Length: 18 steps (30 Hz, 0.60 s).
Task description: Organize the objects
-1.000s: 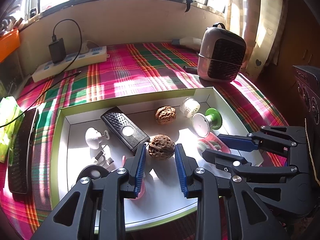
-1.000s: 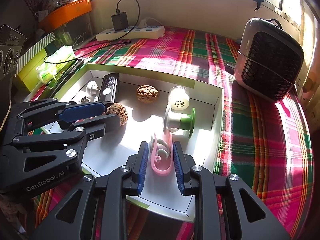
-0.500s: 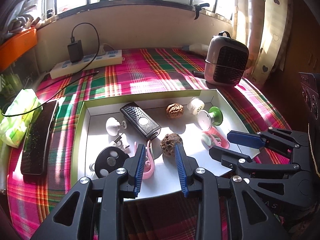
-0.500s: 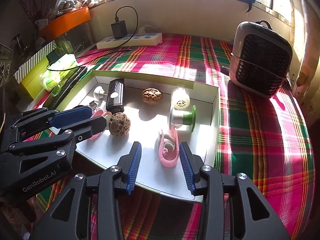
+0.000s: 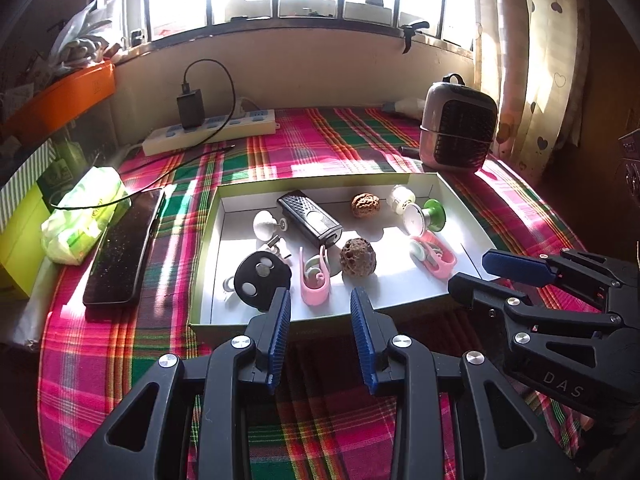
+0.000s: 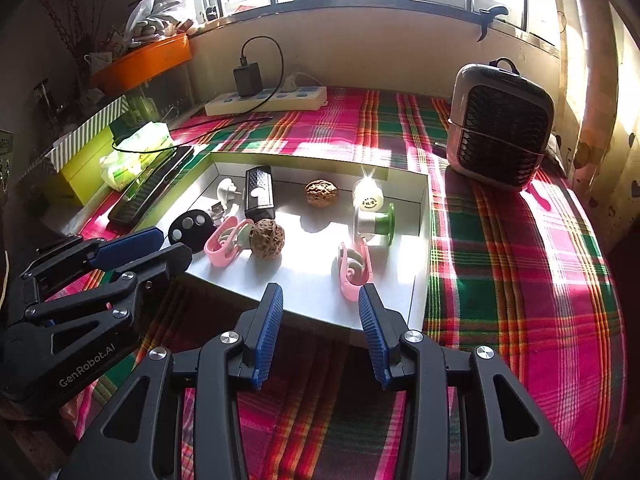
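grippers, left (image 5: 316, 312) and right (image 6: 320, 312), hang open and empty before the shallow white cardboard tray (image 5: 208, 264), whose pink plastic clip (image 6: 354, 268) lies just beyond the right one's blue pads.

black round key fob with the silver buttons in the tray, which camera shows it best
The left wrist view. There the black round key fob lies near the front left of the white tray, nearly face-on, only its near edge hidden behind a finger of the left gripper. In the right wrist view it is smaller, at a slant and partly hidden.
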Available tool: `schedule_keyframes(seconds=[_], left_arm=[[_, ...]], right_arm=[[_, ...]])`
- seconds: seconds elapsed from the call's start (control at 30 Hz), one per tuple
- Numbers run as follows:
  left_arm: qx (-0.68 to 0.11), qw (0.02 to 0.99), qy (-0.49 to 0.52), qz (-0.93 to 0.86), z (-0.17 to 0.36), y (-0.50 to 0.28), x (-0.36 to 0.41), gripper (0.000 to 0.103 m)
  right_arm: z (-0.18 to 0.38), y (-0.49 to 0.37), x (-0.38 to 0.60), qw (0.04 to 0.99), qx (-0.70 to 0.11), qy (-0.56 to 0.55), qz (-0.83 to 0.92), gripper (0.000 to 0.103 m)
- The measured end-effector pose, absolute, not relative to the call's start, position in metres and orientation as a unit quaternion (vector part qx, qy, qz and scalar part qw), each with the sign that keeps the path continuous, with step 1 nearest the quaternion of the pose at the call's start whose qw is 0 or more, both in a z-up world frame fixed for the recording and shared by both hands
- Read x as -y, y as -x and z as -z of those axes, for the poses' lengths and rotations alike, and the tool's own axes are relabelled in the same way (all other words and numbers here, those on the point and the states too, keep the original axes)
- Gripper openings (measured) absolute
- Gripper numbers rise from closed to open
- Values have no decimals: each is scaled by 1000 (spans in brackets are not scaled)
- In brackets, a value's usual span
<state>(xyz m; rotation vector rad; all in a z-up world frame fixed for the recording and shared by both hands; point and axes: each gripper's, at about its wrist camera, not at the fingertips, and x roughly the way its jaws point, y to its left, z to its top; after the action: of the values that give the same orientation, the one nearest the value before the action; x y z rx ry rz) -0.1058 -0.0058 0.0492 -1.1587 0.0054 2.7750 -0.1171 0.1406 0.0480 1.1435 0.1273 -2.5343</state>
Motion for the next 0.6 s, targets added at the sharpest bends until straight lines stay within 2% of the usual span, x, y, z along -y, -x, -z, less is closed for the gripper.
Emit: schedule_keyframes(seconds=[0.6], left_arm=[[1,24,425,-905,-10,55,5,30]], right_arm=[[-15,76,-146,152,-45,-441,883,41]])
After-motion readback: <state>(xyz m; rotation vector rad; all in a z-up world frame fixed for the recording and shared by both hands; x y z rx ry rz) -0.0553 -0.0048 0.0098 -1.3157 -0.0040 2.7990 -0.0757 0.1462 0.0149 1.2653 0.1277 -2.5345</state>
